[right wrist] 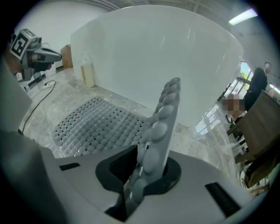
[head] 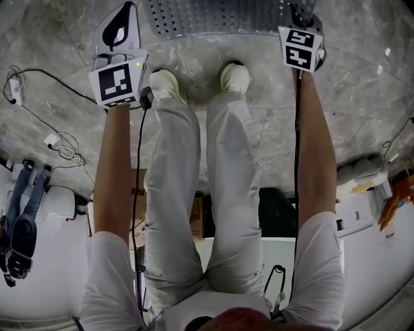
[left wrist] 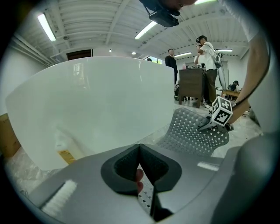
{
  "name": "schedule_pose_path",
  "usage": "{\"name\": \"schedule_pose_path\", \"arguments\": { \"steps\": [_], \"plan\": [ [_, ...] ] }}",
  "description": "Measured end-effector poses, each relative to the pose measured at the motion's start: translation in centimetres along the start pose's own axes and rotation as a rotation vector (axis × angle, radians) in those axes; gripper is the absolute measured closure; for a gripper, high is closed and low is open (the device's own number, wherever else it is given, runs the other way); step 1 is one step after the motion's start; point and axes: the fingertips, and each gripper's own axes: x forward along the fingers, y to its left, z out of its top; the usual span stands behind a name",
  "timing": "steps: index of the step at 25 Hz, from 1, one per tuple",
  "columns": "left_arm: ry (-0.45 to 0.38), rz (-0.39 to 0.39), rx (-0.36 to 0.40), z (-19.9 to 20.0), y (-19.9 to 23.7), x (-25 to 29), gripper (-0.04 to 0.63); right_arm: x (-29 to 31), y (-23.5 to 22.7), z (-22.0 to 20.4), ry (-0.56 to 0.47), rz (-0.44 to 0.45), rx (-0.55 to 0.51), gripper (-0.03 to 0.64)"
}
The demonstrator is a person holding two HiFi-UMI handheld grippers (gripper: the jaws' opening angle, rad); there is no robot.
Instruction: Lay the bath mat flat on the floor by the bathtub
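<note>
The grey perforated bath mat (head: 213, 16) lies on the marble floor in front of my feet, beside the white bathtub (left wrist: 96, 100). My left gripper (left wrist: 140, 175) is shut on a thin edge of the mat (left wrist: 192, 131), which spreads away to the right. In the right gripper view a bubbled corner of the mat (right wrist: 159, 127) stands upright between the jaws of my right gripper (right wrist: 144, 175), which is shut on it. The rest of the mat lies flat at the foot of the tub (right wrist: 153, 57). In the head view the left gripper (head: 119, 39) and right gripper (head: 301, 32) hold opposite ends.
A pale bottle (right wrist: 87, 72) stands on the floor against the tub. Cables and white adapters (head: 58, 145) trail over the marble at the left. A cardboard box (head: 197, 216) sits behind my legs. People stand by a dark desk (left wrist: 192, 85) far off.
</note>
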Motion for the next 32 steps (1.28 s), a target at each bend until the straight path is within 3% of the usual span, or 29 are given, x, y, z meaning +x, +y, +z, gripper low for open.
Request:
{"name": "schedule_pose_path", "arguments": {
  "steps": [3, 7, 11, 16, 23, 32],
  "plan": [
    [-0.003, -0.001, -0.002, -0.6, 0.0, 0.8, 0.595, 0.4, -0.8, -0.6, -0.007, -0.025, 0.004, 0.574],
    [-0.004, -0.002, -0.001, -0.9, -0.1, 1.6, 0.597, 0.9, -1.2, -0.8, -0.009, -0.049, -0.002, 0.517],
    [-0.006, -0.012, -0.004, -0.9, -0.7, 1.8, 0.595, 0.7, -1.9, -1.1, 0.002, -0.088, -0.015, 0.403],
    [-0.003, -0.016, -0.004, -1.1, -0.8, 2.1, 0.595, 0.1, -2.7, -0.9, -0.018, -0.142, -0.024, 0.330],
    [0.005, -0.023, -0.002, -1.1, -1.0, 1.3, 0.595, -0.7, -1.6, -0.5, -0.051, -0.109, -0.017, 0.327],
    [-0.001, -0.021, -0.009, 0.4, -1.3, 0.8, 0.597, -2.5, 1.1, 2.8, -0.183, -0.007, 0.098, 0.327]
  ]
}}
